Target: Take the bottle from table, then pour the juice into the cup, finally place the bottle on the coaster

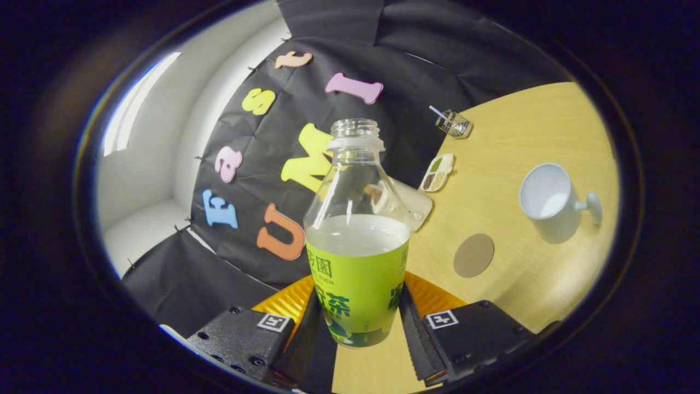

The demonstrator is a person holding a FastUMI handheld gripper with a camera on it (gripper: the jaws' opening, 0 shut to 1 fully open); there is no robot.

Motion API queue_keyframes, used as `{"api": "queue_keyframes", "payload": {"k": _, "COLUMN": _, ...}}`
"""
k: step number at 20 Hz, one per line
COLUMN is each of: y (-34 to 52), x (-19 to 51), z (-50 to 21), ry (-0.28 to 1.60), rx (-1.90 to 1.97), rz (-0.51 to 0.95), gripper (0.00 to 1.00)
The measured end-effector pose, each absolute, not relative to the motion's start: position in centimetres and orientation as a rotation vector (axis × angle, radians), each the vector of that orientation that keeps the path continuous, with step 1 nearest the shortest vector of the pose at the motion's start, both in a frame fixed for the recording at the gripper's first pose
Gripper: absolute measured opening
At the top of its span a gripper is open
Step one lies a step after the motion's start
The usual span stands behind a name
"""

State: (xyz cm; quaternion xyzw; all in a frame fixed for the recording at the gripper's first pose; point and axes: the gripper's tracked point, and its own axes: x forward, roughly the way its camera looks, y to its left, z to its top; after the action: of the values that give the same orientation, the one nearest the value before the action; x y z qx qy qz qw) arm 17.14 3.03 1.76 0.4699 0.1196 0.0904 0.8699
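Tongs [358,328] closed narrow on the bottle [358,241], one finger [311,334] pressing each side of the green-labelled lower body, so the grip looks firm on both flanks. Bottle sits upright between the fingers, cap off, neck open at the top; pale cloudy juice fills it to just above the label edge, upper half clear and empty. Whole view is tilted, so the wooden surface [525,284] runs off at a slant beyond the fingers. Whether the bottle base touches the surface or hangs just above it: cannot tell, the base is at the fingers' level and partly hidden. Just beyond the fingers, to the right of the bottle, a round brownish coaster [473,255] lies flat on the surface, nothing on it. Farther out and right of the coaster, a white cup [549,200] with a handle stands apart, mouth open, inside looks empty. Behind the bottle, partly seen through its clear shoulder, a pale flat board-like item [418,208], type unclear. Beyond that a small divided dish [438,172] with dark and greenish contents. Farthest, near the wall, a small mesh holder [454,123] with a stick poking out.
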Motion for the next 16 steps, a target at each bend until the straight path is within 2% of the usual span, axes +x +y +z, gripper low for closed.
{"api": "queue_keyframes", "payload": {"k": 8, "y": 2.6, "x": 18.8, "z": -1.5, "ry": 0.239, "rx": 0.549, "rz": 0.087, "gripper": 0.76}}
{"api": "queue_keyframes", "payload": {"k": 16, "y": -1.5, "x": 23.7, "z": -2.2, "ry": 0.219, "rx": 0.18, "rz": -0.105, "gripper": 0.76}}
